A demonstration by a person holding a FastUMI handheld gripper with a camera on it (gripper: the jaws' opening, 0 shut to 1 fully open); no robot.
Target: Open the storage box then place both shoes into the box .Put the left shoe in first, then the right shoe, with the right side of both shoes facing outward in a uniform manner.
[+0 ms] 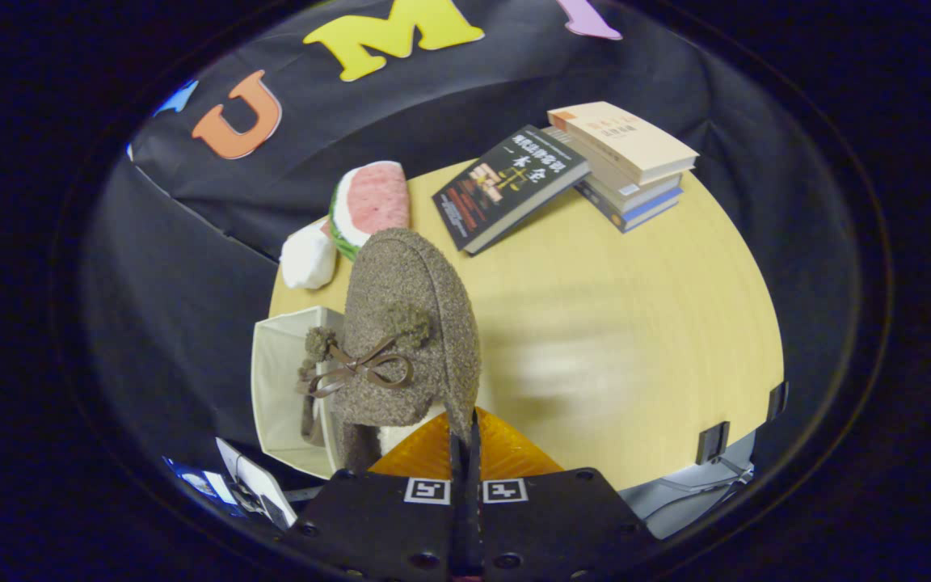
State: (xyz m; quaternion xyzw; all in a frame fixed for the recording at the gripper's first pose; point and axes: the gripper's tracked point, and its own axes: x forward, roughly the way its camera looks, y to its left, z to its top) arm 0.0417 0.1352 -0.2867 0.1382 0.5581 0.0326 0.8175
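A: What room did we find around the work area?

B: The round pale wooden table lay bare from its middle out to its curved edge on the right. Beyond it hung the black cloth wall. At the far side, a stack of books stood near the rim, with a dark-covered book leaning against it. A plush watermelon slice and a white plush piece sat at the far left edge.

A: And the gripper's pose?

B: The gripper pointed forward and downward over the near edge of the table. Its two fingers were drawn almost together and clenched on the rim of the shoe's opening, at the shoe's right side.

A: How did the shoe appear?

B: We saw a brown, fuzzy-textured slipper shoe, toe pointing away from the fingers, heel end nearest them. A thin brown ribbon bow with two small pompoms lay across its upper. A pale lining showed at the opening.

A: Where was it relative to the box?

B: The shoe hung just ahead of the fingers, overlapping the right wall of the cream fabric storage box, which stood open at the table's left edge. We could not tell what lay inside the box, nor whether the shoe touched it.
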